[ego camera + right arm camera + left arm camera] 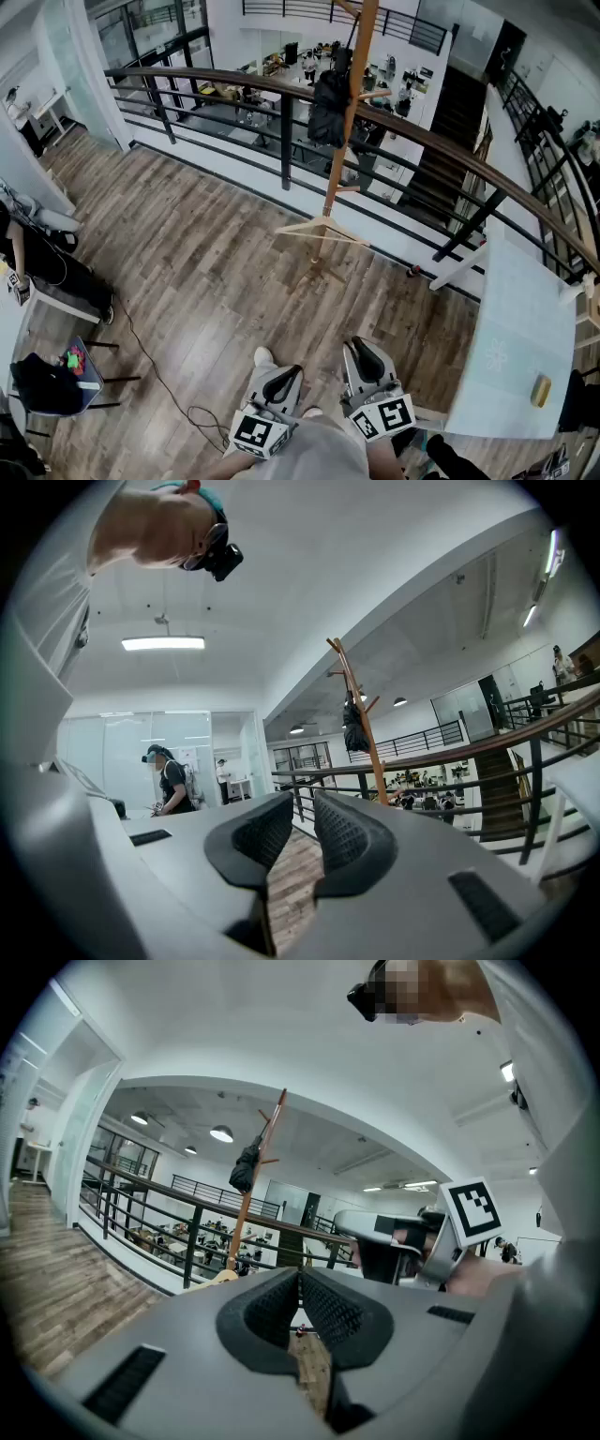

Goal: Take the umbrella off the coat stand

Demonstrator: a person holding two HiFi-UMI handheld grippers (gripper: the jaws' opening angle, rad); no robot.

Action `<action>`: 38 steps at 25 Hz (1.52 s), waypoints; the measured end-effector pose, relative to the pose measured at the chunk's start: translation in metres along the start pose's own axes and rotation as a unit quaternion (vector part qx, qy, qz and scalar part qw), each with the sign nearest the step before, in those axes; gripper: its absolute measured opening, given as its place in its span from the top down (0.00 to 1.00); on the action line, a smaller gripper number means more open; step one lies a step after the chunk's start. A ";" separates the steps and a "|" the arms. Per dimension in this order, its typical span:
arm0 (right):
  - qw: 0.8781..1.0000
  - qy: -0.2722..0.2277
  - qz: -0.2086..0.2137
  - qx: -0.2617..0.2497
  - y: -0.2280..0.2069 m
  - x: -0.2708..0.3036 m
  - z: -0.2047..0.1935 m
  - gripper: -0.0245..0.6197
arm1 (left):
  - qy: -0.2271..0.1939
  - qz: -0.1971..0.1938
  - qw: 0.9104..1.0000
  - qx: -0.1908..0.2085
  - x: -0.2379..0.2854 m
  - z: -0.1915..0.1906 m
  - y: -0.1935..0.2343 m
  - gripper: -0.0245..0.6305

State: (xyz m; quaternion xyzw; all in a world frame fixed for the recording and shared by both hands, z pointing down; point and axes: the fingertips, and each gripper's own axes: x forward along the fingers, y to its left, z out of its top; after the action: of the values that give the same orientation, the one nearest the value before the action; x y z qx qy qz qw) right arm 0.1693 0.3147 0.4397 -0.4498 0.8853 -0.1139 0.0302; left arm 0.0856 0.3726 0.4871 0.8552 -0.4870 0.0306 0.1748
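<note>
Approach | left gripper (300, 1274) jaws together, empty | right gripper (305, 803) jaws slightly apart, empty | umbrella (328, 108) on stand (339, 159), far ahead of jaws | advise: walk in, open wide, lift clear

An open-plan office mezzanine is shown. Rows of desks (412, 98) are seen below the railing (285, 131), and glass-partitioned rooms (141, 752) and a staircase (448, 155) are set around it.

Wooden coat stand (336, 173) — cloth umbrella (328, 108).
</note>
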 end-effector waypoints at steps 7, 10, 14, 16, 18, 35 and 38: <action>0.999 0.036 0.006 0.014 0.000 -0.088 -0.033 0.85 | 0.018 -0.017 1.000 0.011 -0.014 -0.020 -0.083 0.92; 0.999 0.034 0.014 -0.005 0.009 -0.105 -0.020 0.87 | 0.017 -0.019 1.000 0.011 -0.017 -0.016 -0.098 0.92; 0.999 0.014 0.032 0.039 0.007 -0.118 -0.011 0.87 | 0.014 -0.033 0.999 0.019 -0.017 -0.012 -0.115 0.92; 0.998 0.005 0.031 0.047 0.004 -0.120 -0.011 0.87 | 0.012 -0.033 0.999 0.021 -0.020 -0.010 -0.117 0.92; 0.999 0.010 0.017 0.032 0.001 -0.115 -0.016 0.87 | 0.010 -0.024 1.000 0.015 -0.022 -0.011 -0.109 0.92; 0.998 -0.020 -0.054 -0.010 0.007 0.080 0.015 0.89 | -0.002 -0.060 0.998 0.005 0.030 0.076 0.081 0.92; 0.996 -0.028 -0.081 0.003 0.003 0.111 0.013 0.89 | 0.006 -0.080 0.997 0.015 0.040 0.085 0.111 0.92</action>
State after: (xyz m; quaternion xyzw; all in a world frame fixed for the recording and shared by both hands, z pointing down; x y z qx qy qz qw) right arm 0.1031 0.2244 0.4315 -0.5228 0.8446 -0.1059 0.0466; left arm 0.0027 0.2600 0.4465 0.8937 -0.4156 0.0287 0.1668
